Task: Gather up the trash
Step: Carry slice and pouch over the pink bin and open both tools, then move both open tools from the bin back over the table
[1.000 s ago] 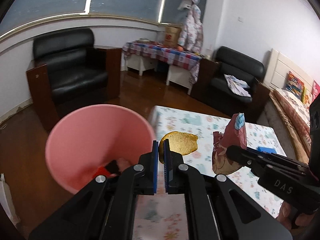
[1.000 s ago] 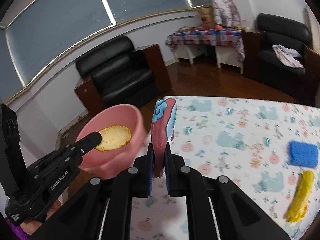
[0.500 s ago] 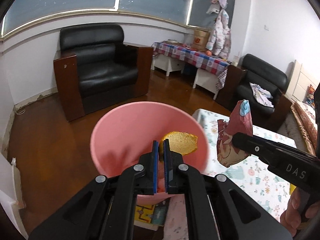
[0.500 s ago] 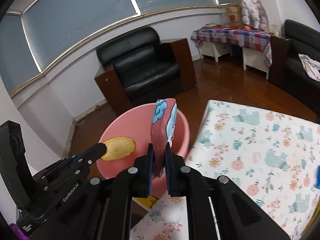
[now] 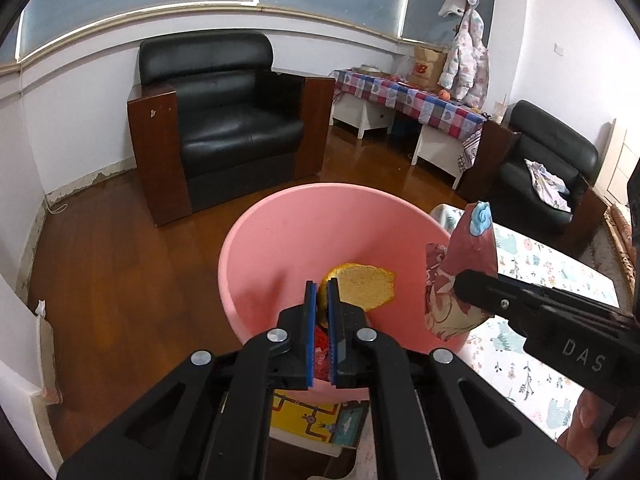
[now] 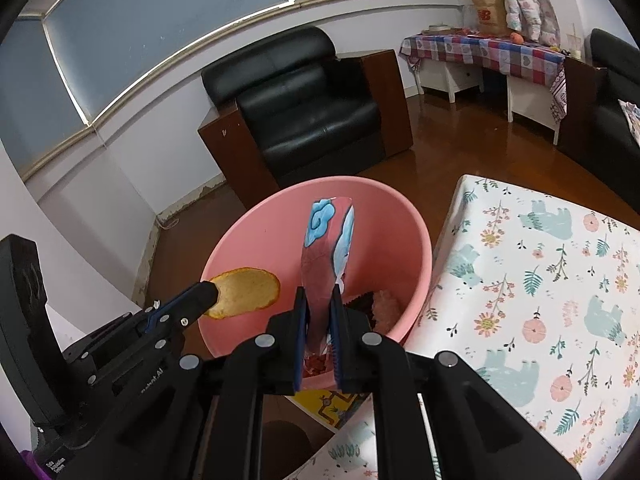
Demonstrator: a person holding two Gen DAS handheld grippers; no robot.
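Note:
A pink bin (image 5: 280, 240) stands on the floor beside the table; it also shows in the right wrist view (image 6: 384, 216). My left gripper (image 5: 322, 292) is shut on a piece of orange peel (image 5: 362, 286) and holds it over the bin's opening; the peel also shows in the right wrist view (image 6: 244, 292). My right gripper (image 6: 318, 300) is shut on a red and blue snack wrapper (image 6: 328, 252), held upright over the bin. The wrapper (image 5: 460, 276) hangs over the bin's right rim in the left wrist view. Red and pink scraps (image 6: 384, 304) lie inside the bin.
The table with a floral cloth (image 6: 540, 280) lies right of the bin. A black armchair (image 5: 224, 120) stands behind it on the wooden floor. A checked side table (image 5: 408, 100) and another black chair (image 5: 548, 164) stand farther back. A yellow printed box (image 5: 316, 420) sits under the bin.
Both grippers have swung left from over the table to above the pink bin, each still holding its piece of trash. The blue and yellow items on the table have left view.

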